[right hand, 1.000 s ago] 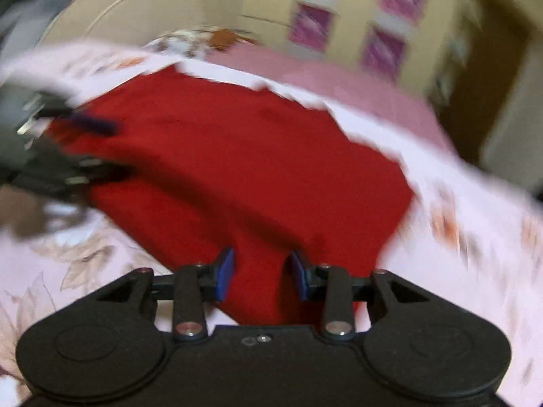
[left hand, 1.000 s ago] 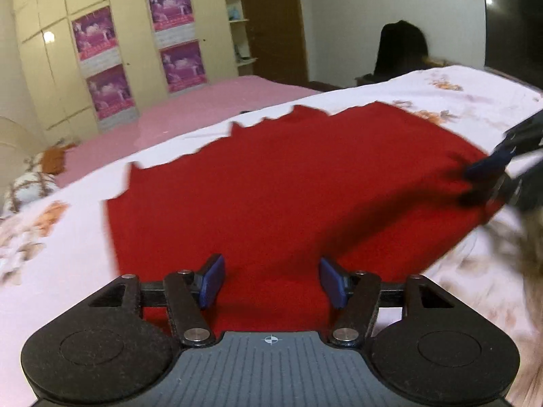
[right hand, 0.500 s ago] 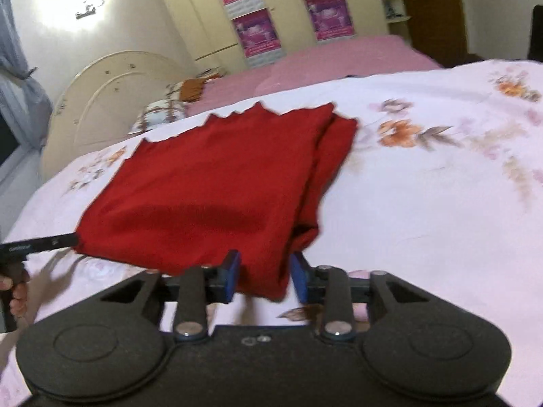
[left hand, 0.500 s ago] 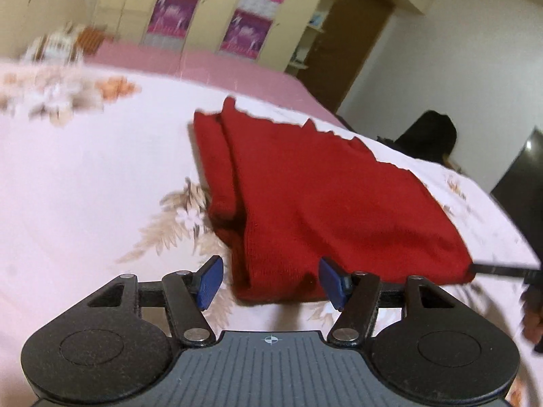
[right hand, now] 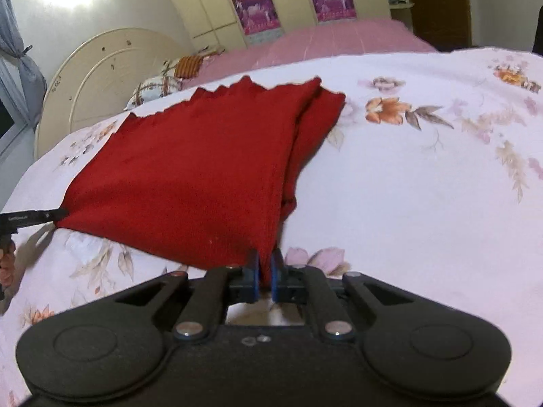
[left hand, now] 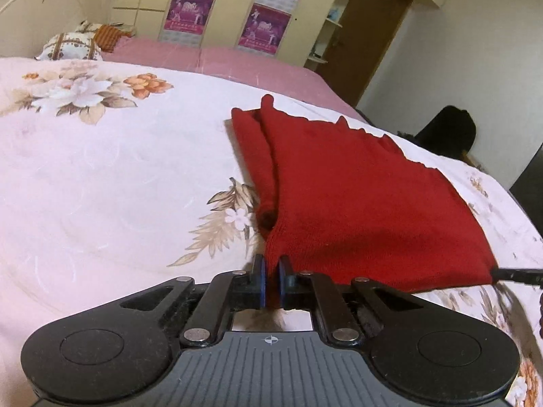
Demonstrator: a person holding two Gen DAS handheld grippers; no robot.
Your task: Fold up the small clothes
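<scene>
A red knit garment lies folded on the floral bedspread; it also shows in the right wrist view. My left gripper is shut on its near left corner. My right gripper is shut on its near right corner. Each gripper's tip shows in the other's view, the right gripper at the far right and the left gripper at the far left, both pinching the near edge. A folded sleeve or layer runs along the garment's side.
A pink bed lies behind, with patterned pillows by a round headboard. A wardrobe with purple posters stands at the back, a brown door to the right, a dark chair beyond the bed.
Both grippers were open half a second ago and have shut on the garment's near corners. The views have steadied close to the near edge.
</scene>
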